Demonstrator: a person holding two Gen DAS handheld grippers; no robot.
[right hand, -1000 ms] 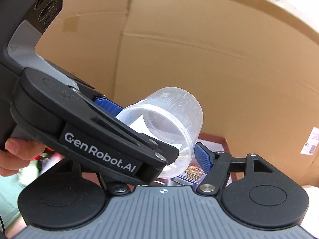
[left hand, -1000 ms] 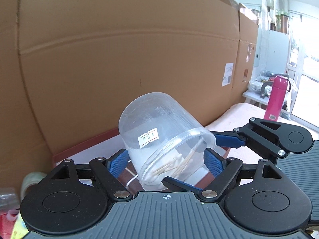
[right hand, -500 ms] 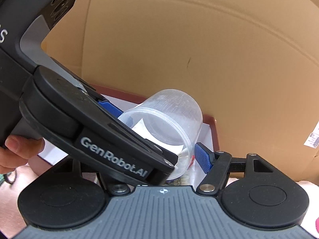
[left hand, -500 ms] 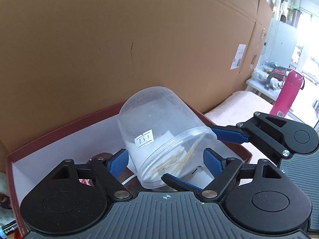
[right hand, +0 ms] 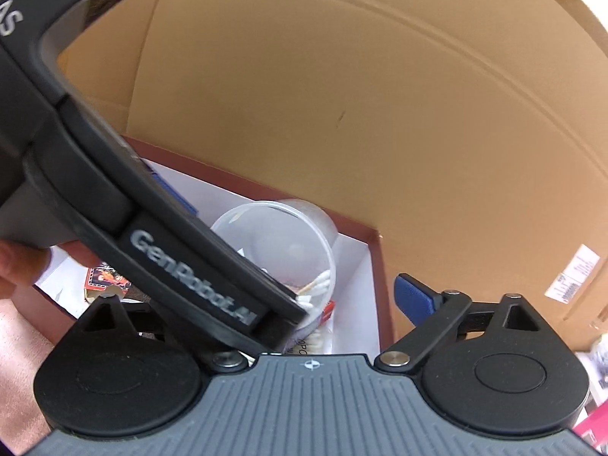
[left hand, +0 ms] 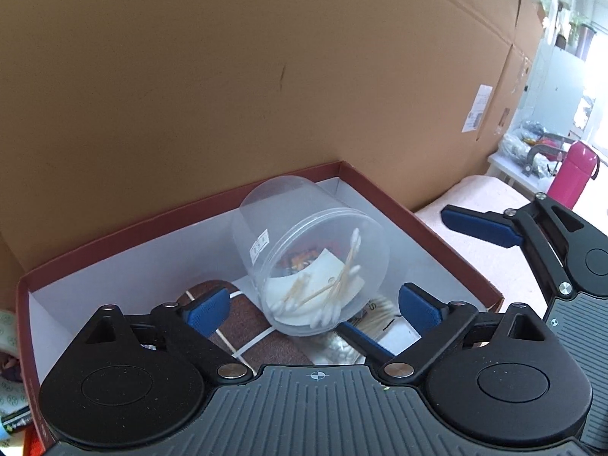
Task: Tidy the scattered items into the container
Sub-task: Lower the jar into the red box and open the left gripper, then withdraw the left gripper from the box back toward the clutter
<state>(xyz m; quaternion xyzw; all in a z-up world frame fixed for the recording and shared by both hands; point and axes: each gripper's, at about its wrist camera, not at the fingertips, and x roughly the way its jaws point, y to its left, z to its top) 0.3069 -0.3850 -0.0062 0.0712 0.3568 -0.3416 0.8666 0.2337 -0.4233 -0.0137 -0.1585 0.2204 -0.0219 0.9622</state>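
A clear plastic jar [left hand: 311, 258] holding cotton swabs lies tilted inside the red box [left hand: 380, 186] with the white inside. My left gripper [left hand: 311, 306] is around the jar's lower end. Its jaws are opening, and both blue pads [left hand: 207, 309] stand clear of the jar. In the right wrist view the jar [right hand: 288, 235] is partly hidden behind the left gripper's black body. My right gripper [right hand: 304, 296] is also opening. Its right pad [right hand: 414, 298] is apart from the jar, and its left finger is hidden.
A tall cardboard wall [left hand: 266, 76] stands right behind the box. Flat packets [left hand: 247, 326] and a red packet [right hand: 108, 277] lie on the box floor. A pink cloth [left hand: 490, 269] covers the surface to the right, with a pink flask [left hand: 573, 174] beyond. A person's hand [right hand: 19, 262] shows at the left edge.
Both grippers carried the jar down and forward into the red box. Then both opened and let it go, and it now rests on the packets in the box.
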